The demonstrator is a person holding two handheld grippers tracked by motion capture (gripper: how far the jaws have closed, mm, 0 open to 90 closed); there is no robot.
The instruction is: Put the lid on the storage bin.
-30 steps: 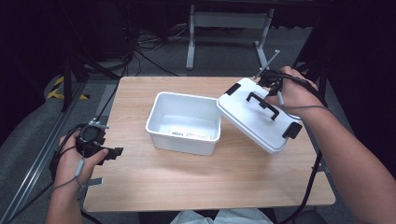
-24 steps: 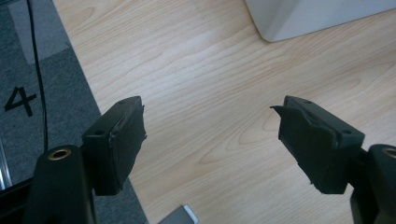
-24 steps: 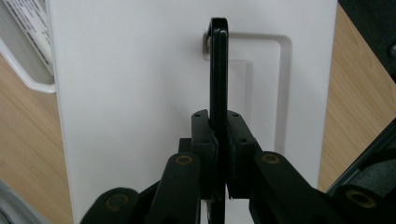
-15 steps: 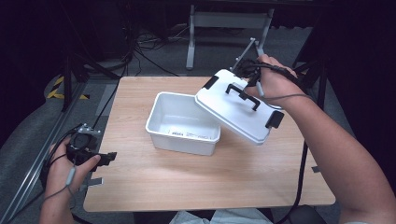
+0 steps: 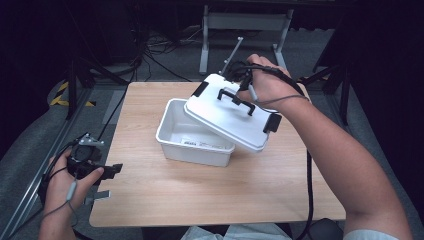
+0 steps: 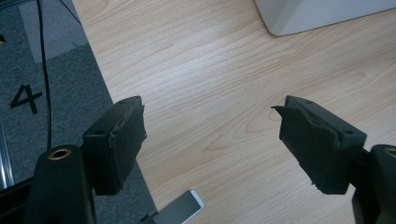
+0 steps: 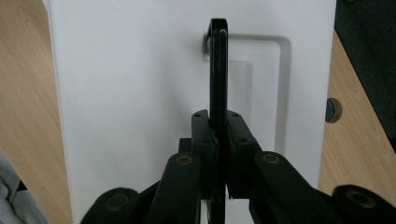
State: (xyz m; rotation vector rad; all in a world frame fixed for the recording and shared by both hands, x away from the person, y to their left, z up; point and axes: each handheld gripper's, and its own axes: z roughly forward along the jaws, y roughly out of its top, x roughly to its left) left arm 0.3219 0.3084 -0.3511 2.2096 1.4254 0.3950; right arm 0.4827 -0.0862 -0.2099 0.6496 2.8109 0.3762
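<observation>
With our right tool we hold the white lid clenched by its black handle, the jaws pressed flat against both sides of it, and the lid hangs tilted in the air above the right half of the open white bin, its lower edge overlapping the bin's rim. Our left tool is released, jaws wide apart with nothing between them, held over the near left corner of the wooden counter, well apart from the bin.
</observation>
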